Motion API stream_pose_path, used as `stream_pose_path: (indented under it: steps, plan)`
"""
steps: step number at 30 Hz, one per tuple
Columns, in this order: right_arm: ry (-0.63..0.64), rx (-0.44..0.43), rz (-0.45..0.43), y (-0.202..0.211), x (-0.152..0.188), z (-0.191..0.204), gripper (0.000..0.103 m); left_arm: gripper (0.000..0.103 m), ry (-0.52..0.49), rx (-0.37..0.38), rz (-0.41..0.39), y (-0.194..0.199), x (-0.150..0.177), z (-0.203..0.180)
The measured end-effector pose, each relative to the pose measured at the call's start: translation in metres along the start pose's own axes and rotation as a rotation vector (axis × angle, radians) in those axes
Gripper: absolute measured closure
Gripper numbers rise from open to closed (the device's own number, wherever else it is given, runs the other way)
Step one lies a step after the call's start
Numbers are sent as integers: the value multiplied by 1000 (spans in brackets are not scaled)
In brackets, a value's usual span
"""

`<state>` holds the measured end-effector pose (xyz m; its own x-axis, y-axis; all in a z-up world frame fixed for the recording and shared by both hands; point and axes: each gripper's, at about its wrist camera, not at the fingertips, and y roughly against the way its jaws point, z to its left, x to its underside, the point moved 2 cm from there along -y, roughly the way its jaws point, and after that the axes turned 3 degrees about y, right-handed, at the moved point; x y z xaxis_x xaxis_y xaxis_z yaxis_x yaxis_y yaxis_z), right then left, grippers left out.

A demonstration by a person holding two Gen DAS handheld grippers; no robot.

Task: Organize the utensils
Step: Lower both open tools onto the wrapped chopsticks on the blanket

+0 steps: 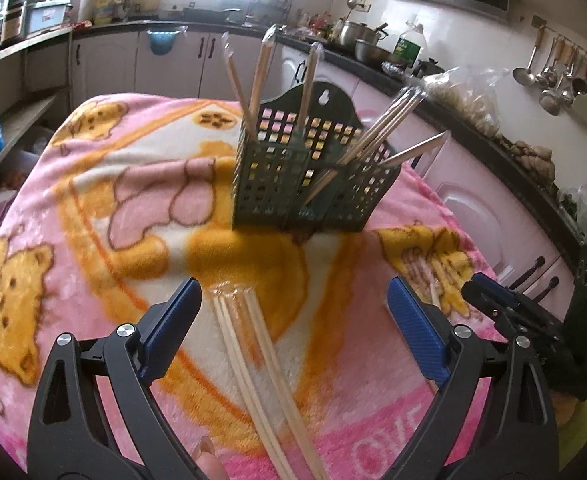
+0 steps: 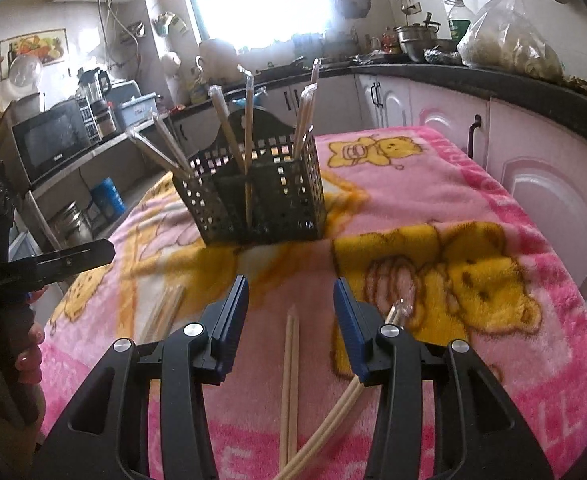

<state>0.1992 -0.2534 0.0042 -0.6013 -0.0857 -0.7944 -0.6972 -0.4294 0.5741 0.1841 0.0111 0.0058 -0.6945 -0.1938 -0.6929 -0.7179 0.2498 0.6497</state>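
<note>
A dark green perforated utensil holder stands on the pink blanket with several wrapped chopstick pairs sticking out of it. My left gripper is wide open and hovers low over a plastic-wrapped bundle of chopsticks lying on the blanket. My right gripper is open too, and a bare pair of chopsticks lies on the blanket below the gap between its fingers. Another wrapped pair passes under its right finger. Neither gripper holds anything.
The pink bear-print blanket covers the table. The right gripper shows at the right of the left wrist view, and the left gripper with a hand at the left of the right wrist view. Kitchen cabinets and counters surround the table.
</note>
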Motion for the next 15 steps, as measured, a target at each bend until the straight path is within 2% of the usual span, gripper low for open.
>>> stream_pose_path:
  steps: [13,15]
  plan:
    - [-28,20,80,-8,25,-14,61,18,60,-21,83,-19,29,26]
    - [-37,27,92,-9,27,-19,61,21,77,-21,101,-23,33,32]
